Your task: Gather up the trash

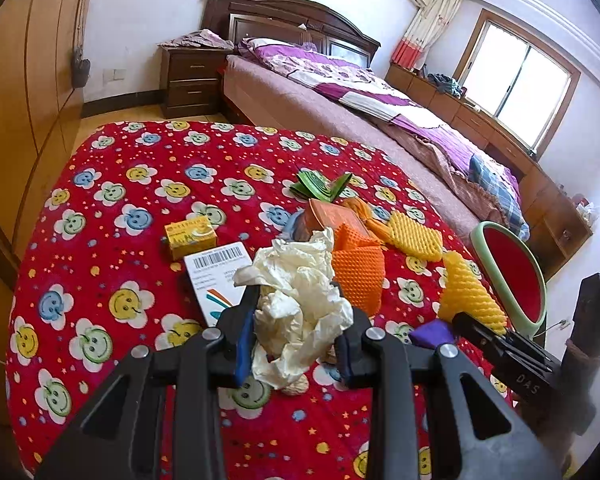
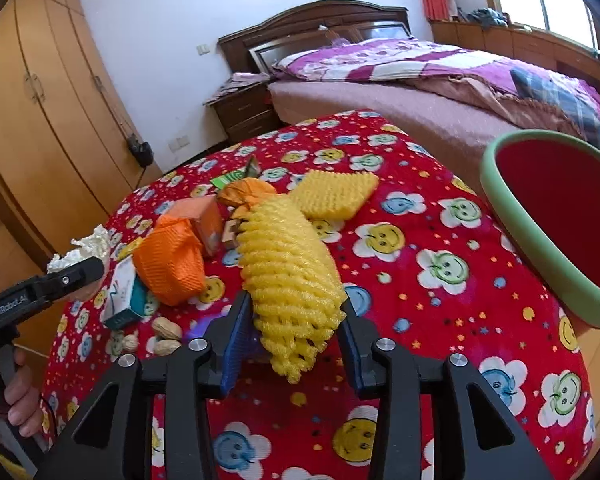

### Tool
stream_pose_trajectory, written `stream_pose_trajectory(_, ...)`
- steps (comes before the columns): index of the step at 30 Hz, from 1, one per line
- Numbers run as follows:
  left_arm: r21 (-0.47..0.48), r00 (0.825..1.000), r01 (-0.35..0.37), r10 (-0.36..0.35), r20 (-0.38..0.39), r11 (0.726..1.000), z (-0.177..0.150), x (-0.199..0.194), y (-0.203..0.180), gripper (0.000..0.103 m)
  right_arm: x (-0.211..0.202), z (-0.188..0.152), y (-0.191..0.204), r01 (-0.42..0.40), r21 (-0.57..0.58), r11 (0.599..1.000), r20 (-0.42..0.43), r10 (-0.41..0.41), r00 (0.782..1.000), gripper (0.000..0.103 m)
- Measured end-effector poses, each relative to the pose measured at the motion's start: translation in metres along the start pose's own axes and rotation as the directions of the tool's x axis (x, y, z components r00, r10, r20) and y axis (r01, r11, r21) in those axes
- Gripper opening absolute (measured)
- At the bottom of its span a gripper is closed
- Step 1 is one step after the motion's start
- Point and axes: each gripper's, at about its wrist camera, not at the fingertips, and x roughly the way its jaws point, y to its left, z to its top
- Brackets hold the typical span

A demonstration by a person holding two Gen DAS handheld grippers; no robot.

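Observation:
My left gripper point(image 1: 298, 304) is shut on a crumpled white paper wad point(image 1: 300, 304) held above the red flower-print cloth point(image 1: 100, 220). In the right wrist view the left gripper point(image 2: 92, 266) shows at the left edge with the paper wad point(image 2: 86, 248) at its tip. A ribbed yellow foam net point(image 2: 292, 280) sits between both blue pads of my right gripper point(image 2: 294, 304), which is shut on it. From the left wrist view, the right gripper point(image 1: 472, 324) holds that yellow net point(image 1: 468, 296) at the right. A red bin with a green rim point(image 2: 512, 216) stands off the table's right side.
On the cloth lie an orange foam net point(image 1: 360, 276), a flat yellow net point(image 1: 416, 236), an orange carton point(image 1: 332, 216), a green wrapper point(image 1: 320, 188), a small yellow box point(image 1: 190, 236), a barcode box point(image 1: 216, 276) and peanuts point(image 2: 166, 336). A bed point(image 1: 340, 112) lies behind, a wardrobe point(image 1: 28, 100) at left.

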Motion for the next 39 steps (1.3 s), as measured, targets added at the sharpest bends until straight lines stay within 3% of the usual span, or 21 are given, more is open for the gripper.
stream_pose_trajectory(3,-0.001,1.000,0.000,0.000,0.000,1.000,-0.001,0.000,-0.003,0.033,0.000,0.001,-0.004,-0.012,0.015,1.000,0.007,0.012,1.000,0.047)
stream_pose_trajectory(7,-0.002,1.000,0.000,0.000,0.000,1.000,-0.001,0.000,-0.003,0.033,0.000,0.001,-0.009,-0.015,0.040,0.999,0.012,0.014,1.000,0.060)
stream_pose_trajectory(13,0.004,1.000,0.005,-0.005,-0.004,1.000,-0.001,-0.001,-0.010,0.033,-0.006,0.004,-0.015,-0.041,0.054,0.998,0.044,0.039,0.998,0.059)
stream_pose_trajectory(19,0.020,1.000,0.013,-0.013,-0.005,1.000,0.000,0.000,-0.025,0.033,-0.013,0.007,-0.014,-0.028,0.006,1.000,0.076,0.027,0.997,0.015)
stream_pose_trajectory(22,0.026,1.000,0.018,-0.018,-0.007,0.999,0.001,0.002,-0.029,0.033,-0.016,0.007,-0.016,-0.027,-0.003,1.000,0.088,0.027,0.996,0.008)
stream_pose_trajectory(28,0.042,0.999,0.032,-0.031,-0.012,0.999,0.004,0.005,-0.042,0.033,-0.031,0.012,-0.018,-0.014,-0.025,1.000,0.139,0.017,0.990,0.001)
stream_pose_trajectory(35,0.071,0.998,0.058,-0.057,-0.013,0.996,0.007,0.008,-0.062,0.033,-0.052,0.019,-0.020,-0.002,-0.064,0.998,0.192,0.015,0.981,0.000)
stream_pose_trajectory(37,0.074,0.998,0.061,-0.060,-0.015,0.995,0.007,0.010,-0.067,0.033,-0.050,0.021,-0.024,-0.001,-0.048,0.999,0.175,0.010,0.985,0.001)
stream_pose_trajectory(39,0.073,0.998,0.065,-0.064,-0.023,0.995,0.006,0.012,-0.070,0.033,-0.046,0.021,-0.029,0.004,-0.038,0.999,0.160,0.002,0.987,0.009)
